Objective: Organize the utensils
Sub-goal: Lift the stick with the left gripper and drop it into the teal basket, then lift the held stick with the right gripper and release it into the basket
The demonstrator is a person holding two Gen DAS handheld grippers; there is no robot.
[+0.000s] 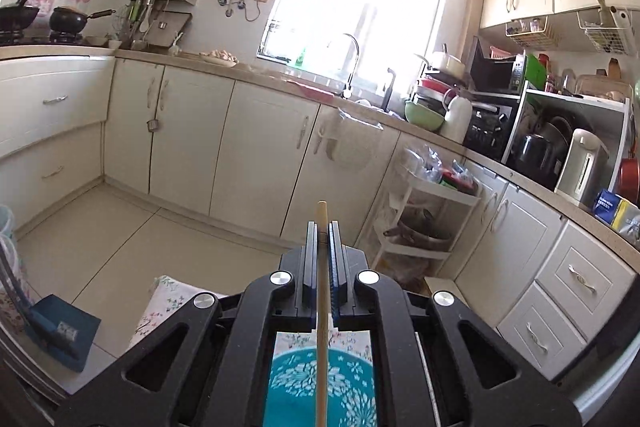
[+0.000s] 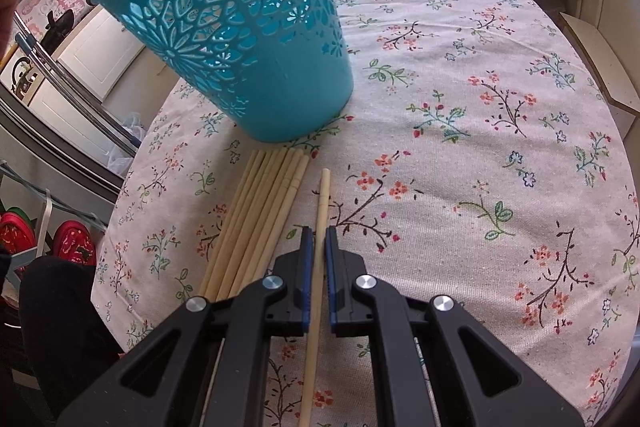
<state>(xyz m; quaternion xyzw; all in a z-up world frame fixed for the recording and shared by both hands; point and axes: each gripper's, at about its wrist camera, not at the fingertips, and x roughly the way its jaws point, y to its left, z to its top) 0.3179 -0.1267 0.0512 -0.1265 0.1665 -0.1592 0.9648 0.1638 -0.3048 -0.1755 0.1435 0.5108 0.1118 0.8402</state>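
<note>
My left gripper (image 1: pixel 322 227) is shut on a pale wooden chopstick (image 1: pixel 321 307) and holds it high, pointing across the kitchen. The teal cut-out holder (image 1: pixel 320 387) shows below it through the gripper frame. In the right wrist view the same teal holder (image 2: pixel 240 27) stands on the floral tablecloth (image 2: pixel 460 147). A bundle of several chopsticks (image 2: pixel 260 215) lies in front of it. My right gripper (image 2: pixel 319 233) is closed around a single chopstick (image 2: pixel 320 227) that lies apart from the bundle, just above or on the cloth.
Kitchen cabinets (image 1: pixel 192 131) and a cluttered counter (image 1: pixel 480 119) ring the room. A white rack (image 1: pixel 424 219) stands by the cabinets. A blue dustpan (image 1: pixel 60 331) lies on the floor. Red slippers (image 2: pixel 44 239) sit left of the table.
</note>
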